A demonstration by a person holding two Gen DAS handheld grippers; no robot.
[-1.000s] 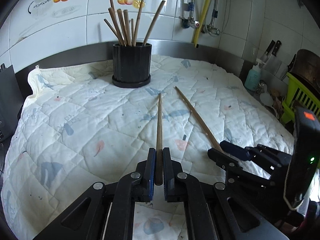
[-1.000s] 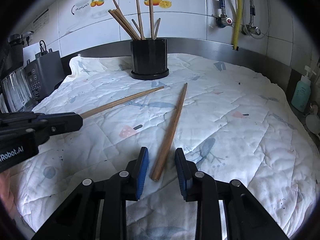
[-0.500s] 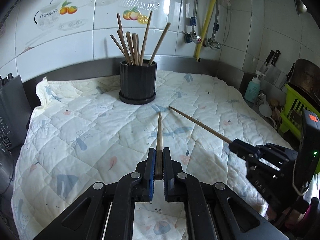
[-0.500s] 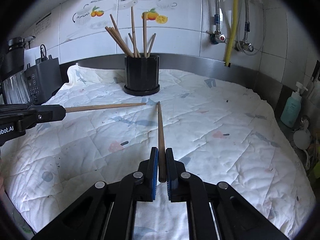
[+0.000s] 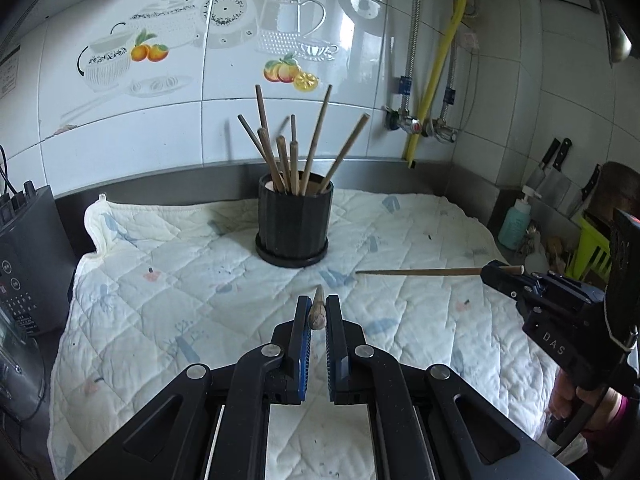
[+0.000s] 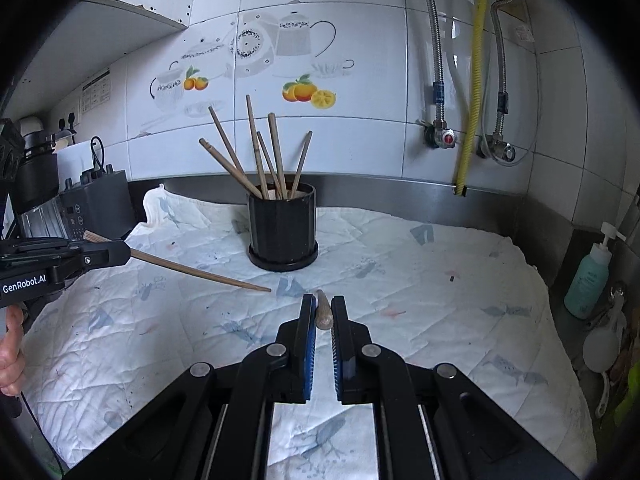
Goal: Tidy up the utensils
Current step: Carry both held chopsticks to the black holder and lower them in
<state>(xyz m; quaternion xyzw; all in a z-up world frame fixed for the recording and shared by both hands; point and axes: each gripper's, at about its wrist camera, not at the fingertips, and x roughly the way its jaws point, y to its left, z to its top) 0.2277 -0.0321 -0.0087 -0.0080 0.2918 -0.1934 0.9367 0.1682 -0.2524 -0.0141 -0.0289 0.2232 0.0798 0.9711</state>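
A black ribbed holder [image 5: 295, 222] with several wooden chopsticks stands at the back of the quilted cloth; it also shows in the right wrist view [image 6: 282, 229]. My left gripper [image 5: 317, 312] is shut on a wooden chopstick [image 5: 317, 311], seen end-on, lifted above the cloth. My right gripper [image 6: 323, 312] is shut on a second chopstick [image 6: 323, 311], also lifted. In the left wrist view the right gripper's chopstick [image 5: 420, 272] points left from the right side. In the right wrist view the left gripper's chopstick [image 6: 200, 273] slants down toward the middle.
A quilted cloth [image 5: 180, 280] covers the counter. Dark appliances [image 6: 96, 204] stand at the left. A soap bottle [image 6: 590, 280], knives [image 5: 550, 168] and a green rack [image 5: 592, 248] are at the right. Pipes and a yellow hose [image 6: 472, 80] run down the tiled wall.
Both grippers have risen and tilted up with their chopsticks, which now hang above the cloth. One second ago the right gripper was open around its chopstick; it has since shut on it.
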